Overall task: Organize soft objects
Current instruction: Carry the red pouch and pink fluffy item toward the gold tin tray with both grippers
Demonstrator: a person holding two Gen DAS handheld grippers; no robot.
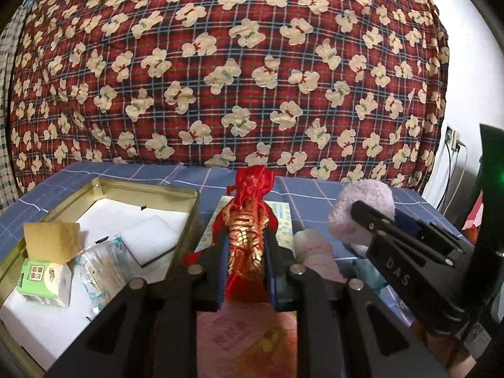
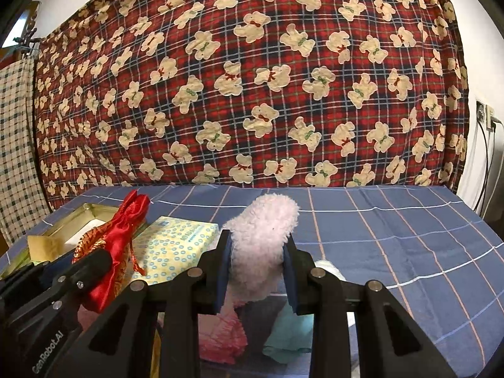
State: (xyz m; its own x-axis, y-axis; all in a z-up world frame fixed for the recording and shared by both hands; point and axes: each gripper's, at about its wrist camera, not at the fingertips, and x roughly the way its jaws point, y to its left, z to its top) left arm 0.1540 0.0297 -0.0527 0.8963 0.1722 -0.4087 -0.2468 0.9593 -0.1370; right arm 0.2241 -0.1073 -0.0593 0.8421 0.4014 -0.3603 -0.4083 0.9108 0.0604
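My left gripper (image 1: 246, 245) is shut on a red and gold satin pouch (image 1: 249, 230), held upright above the table. The same pouch (image 2: 113, 252) shows at the left of the right wrist view, with the left gripper (image 2: 94, 264) clamped on it. My right gripper (image 2: 256, 249) is shut on a fluffy pale pink soft thing (image 2: 263, 239), lifted off the blue checked cloth (image 2: 393, 236). In the left wrist view that fluffy thing (image 1: 362, 211) hangs at the right in the right gripper (image 1: 362, 217). An open gold tin (image 1: 132, 189) lies to the left.
The tin holds white foam, a green and white tissue pack (image 1: 47, 280), a brown packet (image 1: 50, 236) and a clear wrapped bundle (image 1: 97, 261). A yellow patterned pack (image 2: 176, 245) lies by the tin. Pink (image 2: 220, 337) and teal (image 2: 286, 337) soft pieces lie below the grippers. A bear-print blanket (image 2: 252, 78) hangs behind.
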